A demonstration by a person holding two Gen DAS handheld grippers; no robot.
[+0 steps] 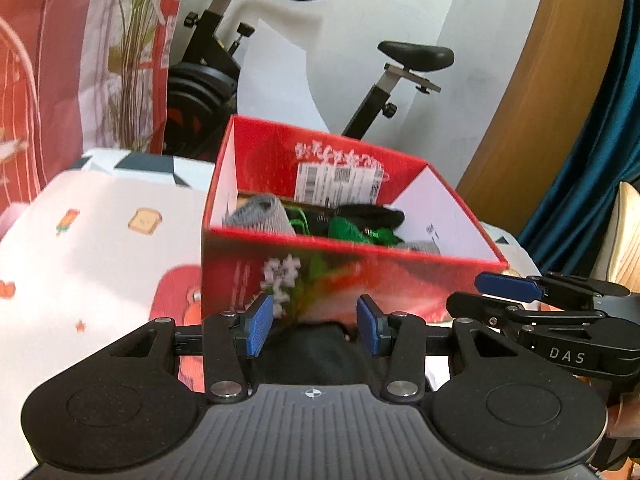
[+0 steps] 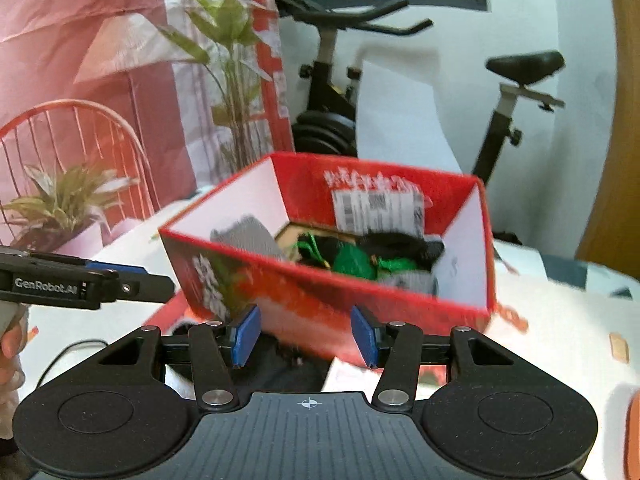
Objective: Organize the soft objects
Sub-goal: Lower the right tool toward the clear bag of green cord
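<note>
Red cardboard box (image 1: 344, 276) sits open-topped on a table with a white cartoon-print cloth (image 1: 100, 232), straight ahead of both grippers. Inside the box: grey knitted item (image 1: 260, 216) at the left, a green fabric piece (image 1: 352, 232) in the middle, a black soft item (image 1: 372, 212) behind it, another bit of grey (image 1: 424, 246) toward the right wall. White shipping label (image 1: 340, 182) stuck on the inner back wall. Left gripper (image 1: 316, 326) has its blue pads spread partway, nothing pinched; a dark fabric item (image 1: 316, 352) lies on the table under and between the fingers, just in front of the box, contact with the pads not clear. Right gripper (image 2: 306, 334) likewise half-spread, pads apart, nothing pressed between them; the same dark item (image 2: 276, 364) shows below its fingers, and the box's near wall (image 2: 312, 308) sits just beyond the tips. Each gripper is seen from the other's camera, side by side, close together. Right view is motion-blurred. Background: exercise bike (image 1: 400, 64), tall green plant (image 2: 228, 60), red wire chair (image 2: 76, 152), small potted plant (image 2: 64, 204), pink-red wall hanging (image 1: 52, 80). Fingertips of a hand (image 2: 10, 356) at the left edge of the right view.
</note>
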